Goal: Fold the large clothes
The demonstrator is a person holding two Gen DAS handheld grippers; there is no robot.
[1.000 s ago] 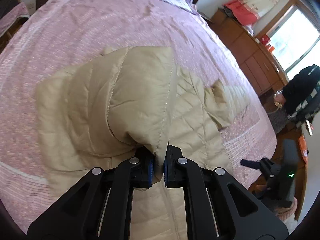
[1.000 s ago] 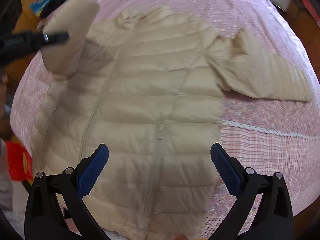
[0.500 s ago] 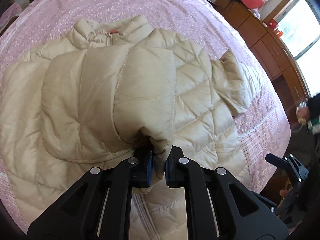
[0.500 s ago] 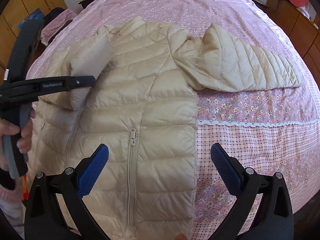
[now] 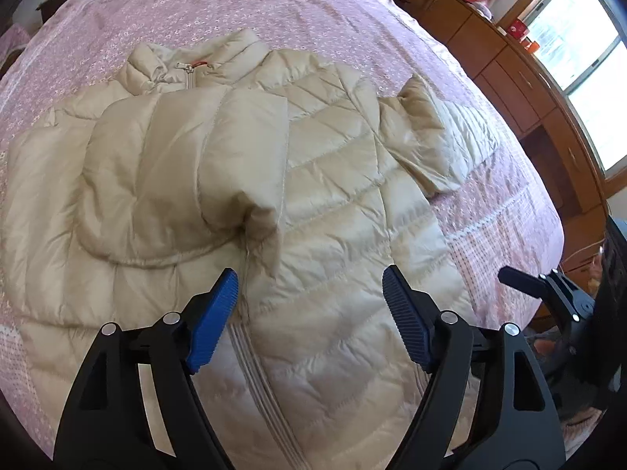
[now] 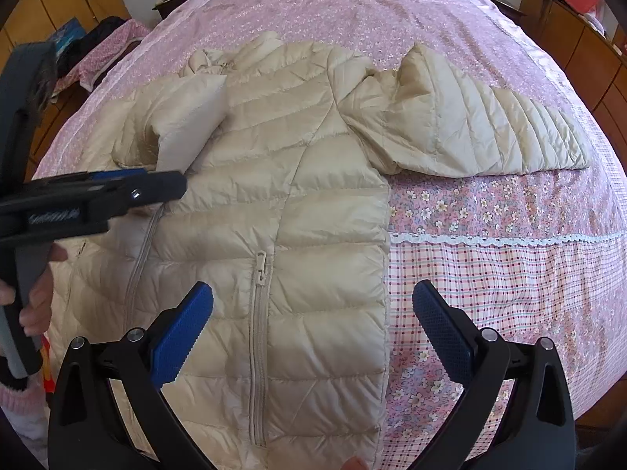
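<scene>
the beige down jacket [image 6: 282,203] lies flat and face up on the pink bed [image 6: 509,235], collar toward twelve o'clock, hem toward six, its long axis running straight up the right wrist view. one sleeve [image 5: 188,172] is folded in across the chest, its cuff resting just beside the centre zip. the left gripper [image 5: 309,313] hovers close over that cuff with its jaws spread wide and nothing between the blue pads, so it grips nothing.

the other sleeve [image 6: 470,129] is the one to watch. it stretches out flat from the shoulder toward three o'clock, well clear of the body, lying on bare bedspread. the right gripper [image 6: 313,333] hangs over the lower front of the jacket, near the pocket zip [image 6: 260,274], jaws wide apart and empty. from there the sleeve sits at about one o'clock, and its cuff is the far end.

the right hand looks the nearer one for it; the left gripper is parked at nine o'clock in that view, on the opposite side. the likely next step is to take that sleeve and bring it across toward nine o'clock. there's plenty of open bed at three o'clock and twelve, so room to swing is generous. the hem sits close to the bed's near edge at six o'clock, which leaves little slack there.
</scene>
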